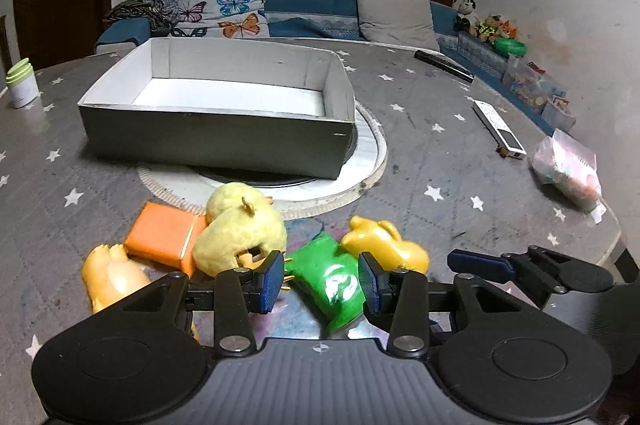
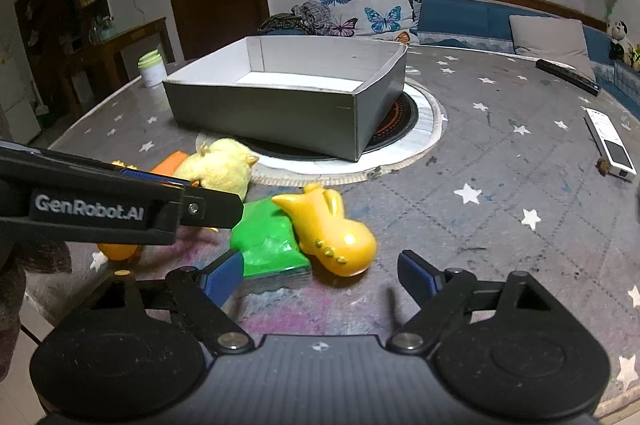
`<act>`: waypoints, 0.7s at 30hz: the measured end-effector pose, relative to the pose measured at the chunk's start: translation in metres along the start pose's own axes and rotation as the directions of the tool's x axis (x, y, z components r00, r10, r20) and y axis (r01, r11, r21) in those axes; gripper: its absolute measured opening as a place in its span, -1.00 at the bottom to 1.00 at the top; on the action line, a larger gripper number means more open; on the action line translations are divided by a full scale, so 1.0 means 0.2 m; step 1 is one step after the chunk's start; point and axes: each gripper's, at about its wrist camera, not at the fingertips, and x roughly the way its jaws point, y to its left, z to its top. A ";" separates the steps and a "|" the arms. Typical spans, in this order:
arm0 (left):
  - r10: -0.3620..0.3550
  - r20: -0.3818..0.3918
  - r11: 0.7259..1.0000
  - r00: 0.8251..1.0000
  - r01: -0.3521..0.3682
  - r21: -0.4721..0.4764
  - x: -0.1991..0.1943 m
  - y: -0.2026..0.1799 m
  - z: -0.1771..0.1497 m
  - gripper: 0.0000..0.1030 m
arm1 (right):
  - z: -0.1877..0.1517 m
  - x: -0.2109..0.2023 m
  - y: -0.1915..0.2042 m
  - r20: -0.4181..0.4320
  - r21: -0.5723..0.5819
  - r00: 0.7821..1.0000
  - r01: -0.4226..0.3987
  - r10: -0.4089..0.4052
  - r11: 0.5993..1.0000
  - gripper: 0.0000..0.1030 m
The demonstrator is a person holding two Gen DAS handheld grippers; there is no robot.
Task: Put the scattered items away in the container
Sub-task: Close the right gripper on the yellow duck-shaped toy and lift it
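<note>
An open grey box [image 1: 216,133] with a white inside stands on a round mat; it also shows in the right wrist view [image 2: 280,117]. In front lie a green packet [image 1: 332,277] [image 2: 268,241], a yellow toy [image 1: 384,241] [image 2: 332,229], a fluffy yellow chick [image 1: 240,229] [image 2: 220,165], an orange block [image 1: 164,237] and an orange toy [image 1: 112,277]. My left gripper [image 1: 322,281] is open, its fingers on either side of the green packet. My right gripper [image 2: 320,277] is open, just before the packet and the yellow toy.
A green-lidded white jar [image 1: 22,83] stands at the far left. A white remote [image 1: 498,129], a black remote [image 1: 442,65] and a clear bag [image 1: 568,169] lie on the right. The left gripper's body [image 2: 100,205] crosses the right wrist view.
</note>
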 end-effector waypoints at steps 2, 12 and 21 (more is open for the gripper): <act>-0.009 0.003 1.000 1.000 0.009 0.008 0.01 -0.01 0.01 -0.15 | 0.01 0.00 -0.02 0.001 0.012 1.000 0.002 -0.002 1.000 0.64; -0.094 -0.038 0.995 0.995 0.095 0.015 0.11 -0.04 0.10 -0.16 | 0.03 0.06 -0.14 -0.010 0.092 1.000 -0.008 0.009 0.996 0.41; -0.132 -0.102 0.991 0.986 0.133 0.005 0.25 -0.05 0.13 -0.15 | 0.04 0.11 -0.18 -0.026 0.104 0.999 -0.027 0.030 0.994 0.18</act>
